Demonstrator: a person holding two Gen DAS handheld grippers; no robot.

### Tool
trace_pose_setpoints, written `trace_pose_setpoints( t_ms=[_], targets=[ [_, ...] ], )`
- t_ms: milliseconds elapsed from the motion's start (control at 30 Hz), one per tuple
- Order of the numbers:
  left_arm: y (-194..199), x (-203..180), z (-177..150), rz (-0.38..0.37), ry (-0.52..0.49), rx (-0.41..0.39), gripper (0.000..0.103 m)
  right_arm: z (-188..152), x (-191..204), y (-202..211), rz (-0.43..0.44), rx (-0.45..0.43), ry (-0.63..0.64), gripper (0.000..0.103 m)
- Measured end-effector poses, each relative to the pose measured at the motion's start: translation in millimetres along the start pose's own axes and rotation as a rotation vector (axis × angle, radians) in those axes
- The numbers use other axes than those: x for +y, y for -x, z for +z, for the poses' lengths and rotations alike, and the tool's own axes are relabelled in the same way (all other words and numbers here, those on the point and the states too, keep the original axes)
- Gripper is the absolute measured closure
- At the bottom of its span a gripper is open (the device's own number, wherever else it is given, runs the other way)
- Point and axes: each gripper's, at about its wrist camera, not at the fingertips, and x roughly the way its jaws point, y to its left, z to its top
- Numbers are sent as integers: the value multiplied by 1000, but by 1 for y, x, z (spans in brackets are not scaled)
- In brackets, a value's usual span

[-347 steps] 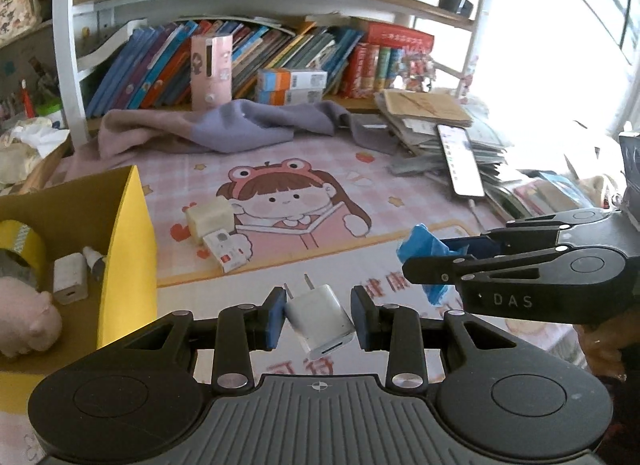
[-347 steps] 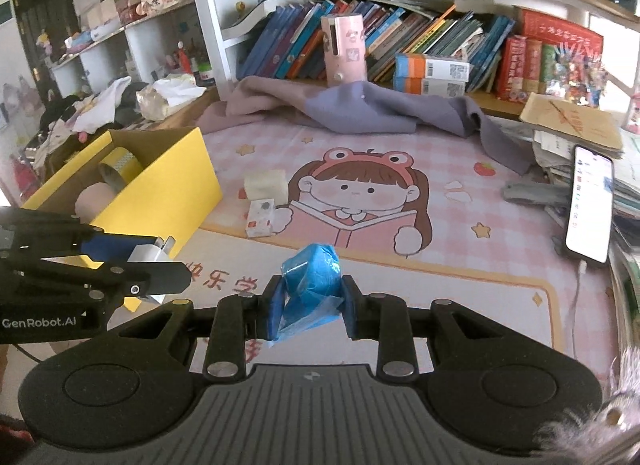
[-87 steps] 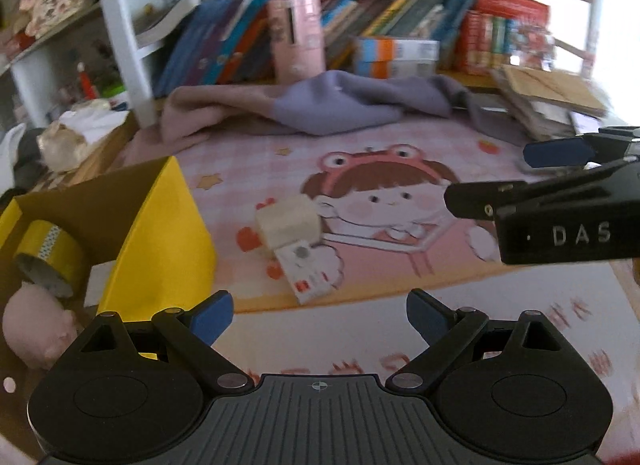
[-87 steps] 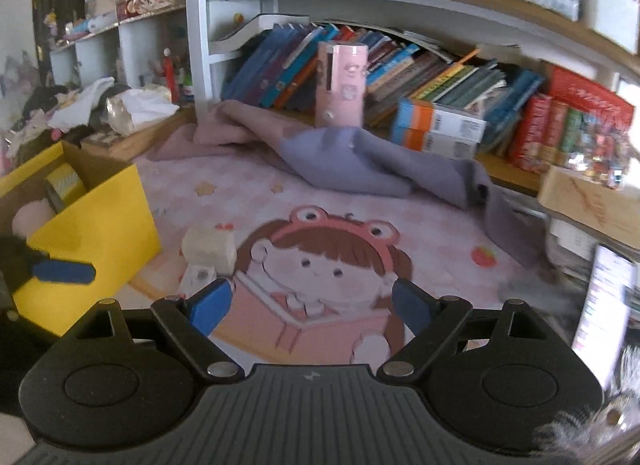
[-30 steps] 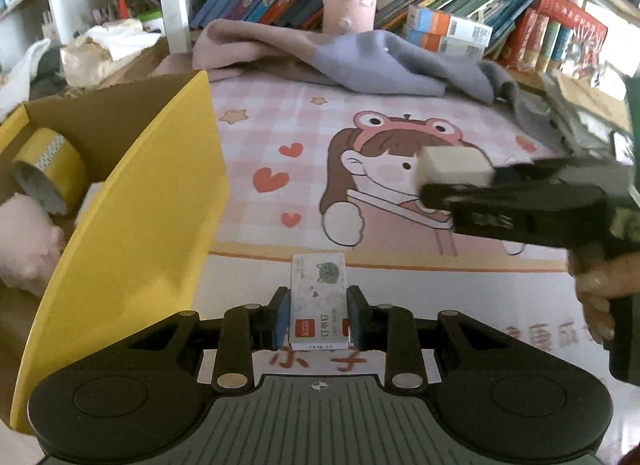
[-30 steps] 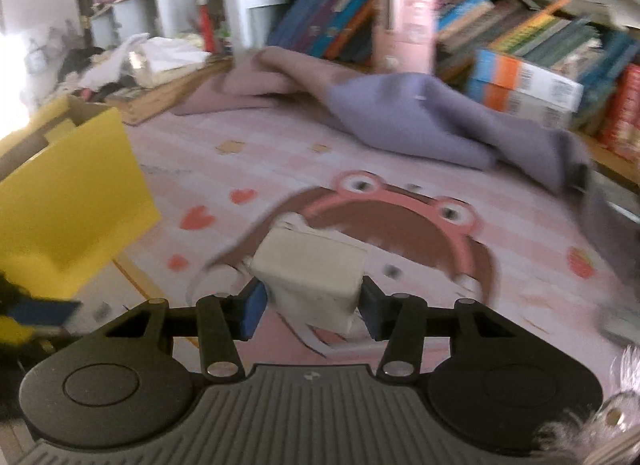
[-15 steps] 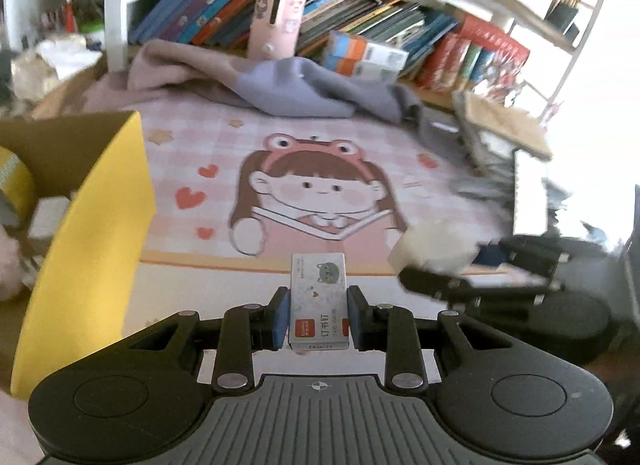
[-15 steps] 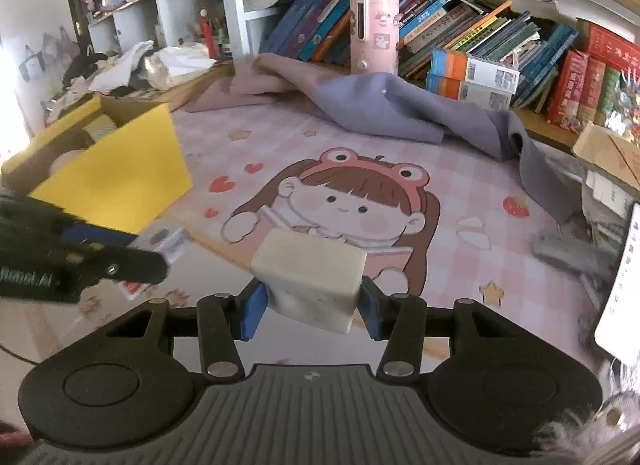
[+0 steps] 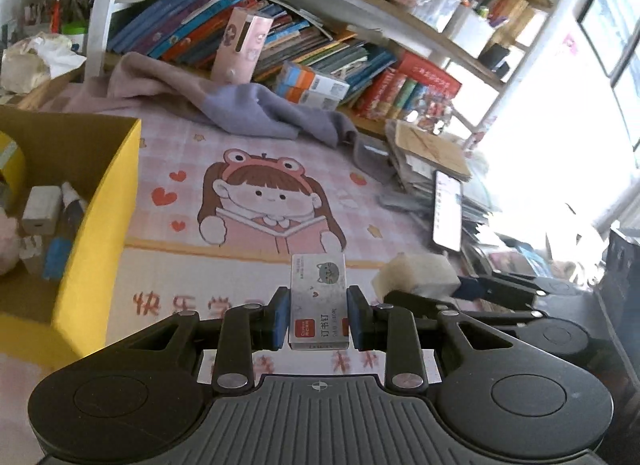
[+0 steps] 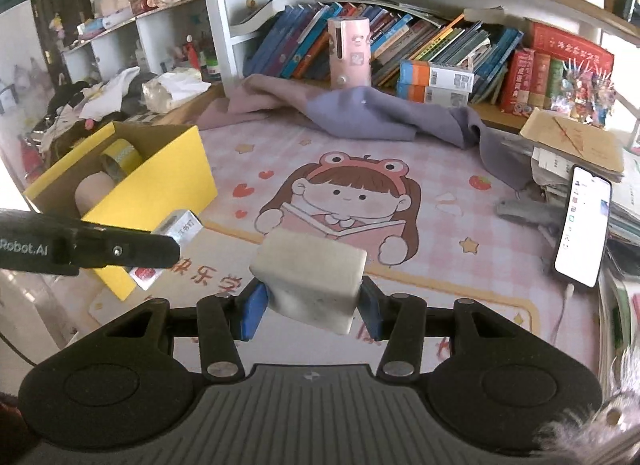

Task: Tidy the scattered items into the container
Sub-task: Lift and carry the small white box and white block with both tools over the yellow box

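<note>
Left tongs point(image 9: 319, 319) are seen low in the centre of the left wrist view, pinching a small flat box point(image 9: 319, 299) (a staple box, by its printed label) between the blue pads point(image 9: 281, 319); the box is held upright above the pink cartoon mat point(image 9: 264, 201) covering the bench. Right tongs point(image 10: 312, 305) are seen low in the centre of the right wrist view, clamped on a cream block point(image 10: 310, 275) of soft-looking material, tilted slightly, also held clear of the mat. The yellow cardboard container point(image 9: 108, 201) is found at the left edge of the left wrist view, open at the top; inside it a white charger point(image 9: 41, 210) and a blue item point(image 9: 56, 257) are noted, with a pale pink plush partly cut off by the frame. In the right wrist view the same container is placed at middle left, a roll of yellow tape point(image 10: 120, 155) showing within. A grey-purple cloth point(image 10: 360, 113) is draped at the upper centre before the bookshelf point(image 10: 400, 41), and a phone point(image 10: 584, 225) is lying at the right edge, screen lit.
</note>
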Motion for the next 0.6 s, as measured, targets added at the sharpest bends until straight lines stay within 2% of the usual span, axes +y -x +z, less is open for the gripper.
trace_pose_setpoints(
  t_ms=[133, 267, 600],
  targets=[
    [31, 16, -19, -20, -5, -8, 75, -11, 35, 11, -17, -3, 0, 57],
    [64, 39, -40, -32, 38, -9, 75, -27, 77, 21, -22, 16, 12, 57],
    [130, 85, -87, -22, 95, 0, 75, -70, 166, 44, -6, 54, -5, 57]
  ],
)
